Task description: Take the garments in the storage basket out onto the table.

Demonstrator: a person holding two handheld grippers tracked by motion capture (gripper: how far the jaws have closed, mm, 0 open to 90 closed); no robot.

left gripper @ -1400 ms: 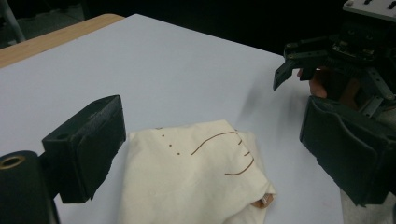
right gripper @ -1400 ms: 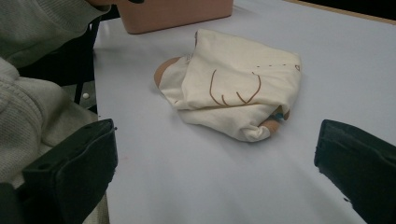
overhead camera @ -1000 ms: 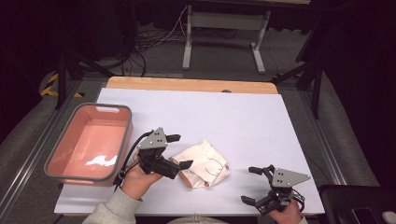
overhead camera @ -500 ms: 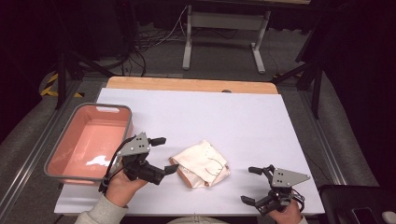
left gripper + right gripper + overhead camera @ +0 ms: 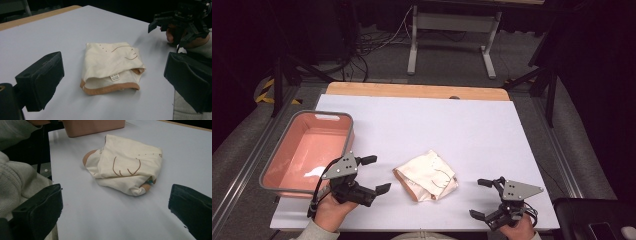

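A folded cream cloth (image 5: 426, 175) with orange trim and thin brown stitched lines lies on the white table near its front edge. My left gripper (image 5: 377, 174) is open just left of it, jaws pointing at it with a small gap of table between. My right gripper (image 5: 480, 198) is open to the right of the cloth, close to the table's front edge. In the left gripper view the cloth (image 5: 112, 66) lies ahead between the wide-apart jaws, a small white label on its near fold. The right gripper view has the cloth (image 5: 127, 163) ahead, nothing between the jaws.
A pink bin (image 5: 346, 131) with a grey rim stands at the table's left side, right behind my left hand. The white table top (image 5: 437, 120) stretches back to a wooden strip (image 5: 412, 91). Frame legs and cables stand on the floor beyond.
My left gripper has drawn back to the left, from touching the cloth's left edge to a spot near the bin. The cloth stays put. The right gripper has not moved.
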